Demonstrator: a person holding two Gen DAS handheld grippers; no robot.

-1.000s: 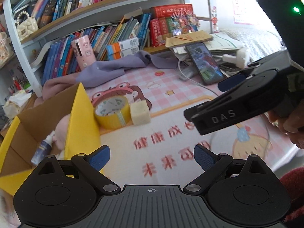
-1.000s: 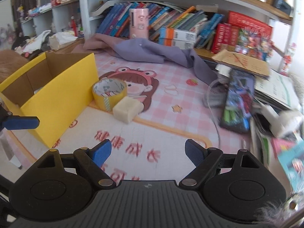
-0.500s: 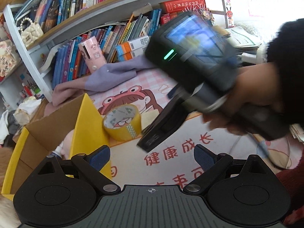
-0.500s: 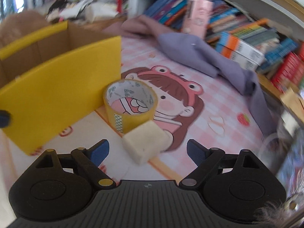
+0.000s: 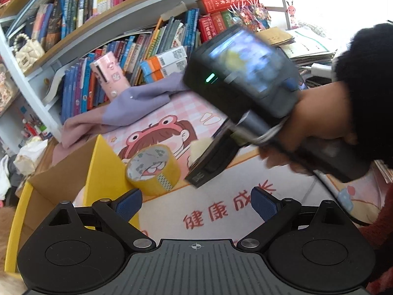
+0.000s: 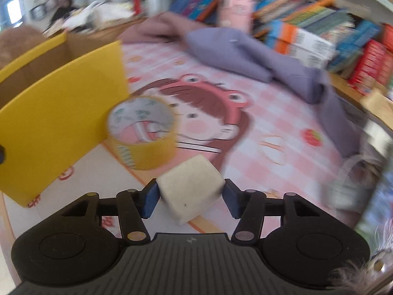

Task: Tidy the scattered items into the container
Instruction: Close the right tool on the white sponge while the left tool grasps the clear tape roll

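Sponge block (image 6: 190, 186), pale and cube-shaped, sits between the blue pads of the right gripper (image 6: 189, 195) on the cartoon desk mat (image 6: 258, 127); the jaws have just been closing and now appear to press on its two sides. Just to the left and a little farther away stands a roll of yellow tape (image 6: 142, 132), touching the near wall of the yellow cardboard box (image 6: 59, 103) at the left of the desk. The left gripper (image 5: 195, 202) hangs over the near mat with its jaws spread wide and nothing between them. Judged from this, the pick-up of the block is in hand; the next move calls for a firm squeeze, a lift clear of the tape, then a carry left over the box wall.
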